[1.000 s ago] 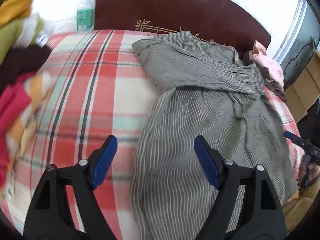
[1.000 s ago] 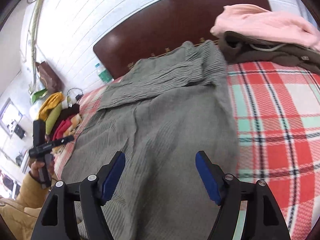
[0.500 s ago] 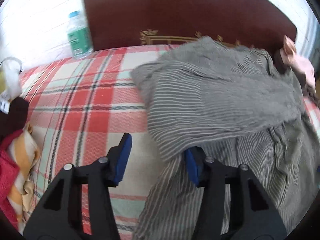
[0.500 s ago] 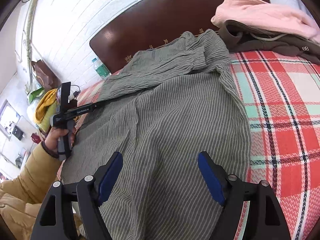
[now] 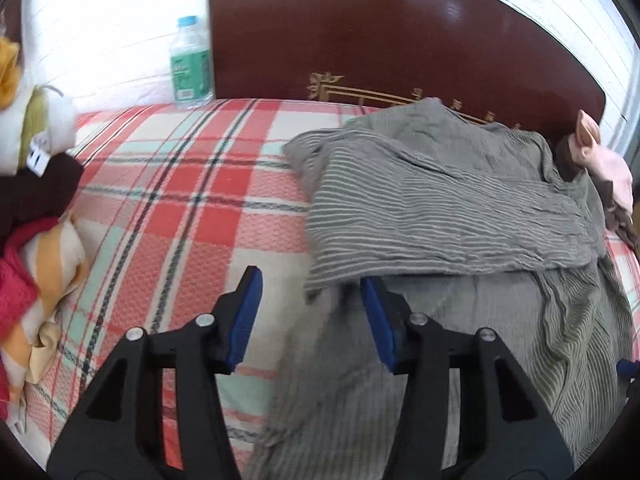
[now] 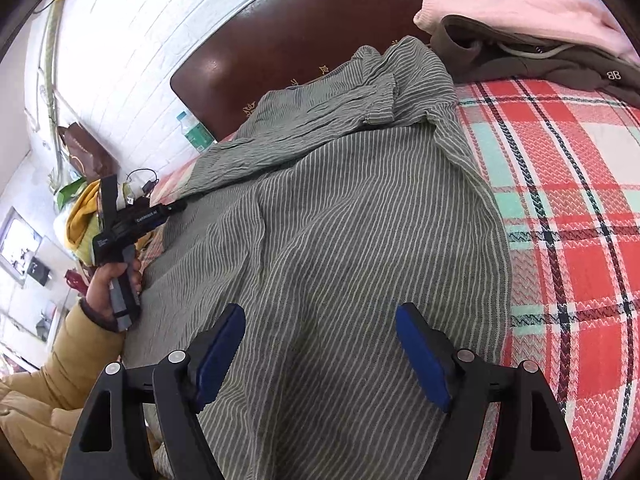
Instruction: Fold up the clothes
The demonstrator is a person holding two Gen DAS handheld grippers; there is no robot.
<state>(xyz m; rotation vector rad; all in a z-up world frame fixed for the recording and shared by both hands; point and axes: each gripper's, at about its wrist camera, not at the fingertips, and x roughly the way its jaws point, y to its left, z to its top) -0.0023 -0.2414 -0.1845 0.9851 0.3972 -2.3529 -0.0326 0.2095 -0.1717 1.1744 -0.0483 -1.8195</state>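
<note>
The grey striped garment [image 5: 440,208] lies spread on the plaid bedcover [image 5: 192,216], from the headboard [image 5: 400,40] down toward the near edge of the bed. Its upper part is folded over the lower part, and the folded edge runs across the bed.

The left wrist view shows this folded edge from close. The left gripper [image 5: 310,312] is at the left corner of the fold: the right blue finger pad [image 5: 378,328] is just under the hem of the folded layer and the left pad is over the bare bedcover. The jaws stand fairly wide apart and hold nothing. This view also shows a water bottle [image 5: 190,66] at the head of the bed and a pile of coloured clothes [image 5: 28,240] on the left edge.

The right wrist view shows the whole garment [image 6: 340,240] and its right side edge, which the other view cuts off. The right gripper [image 6: 320,352] is over the lower part of the cloth, near the foot edge, with its jaws wide and nothing between them. Here the person's hand [image 6: 116,284] in a yellow sleeve holds the left gripper [image 6: 176,206] at the garment's left side. A pink garment [image 6: 520,4] and a dark brown one [image 6: 520,60] lie at the right head corner.
</note>
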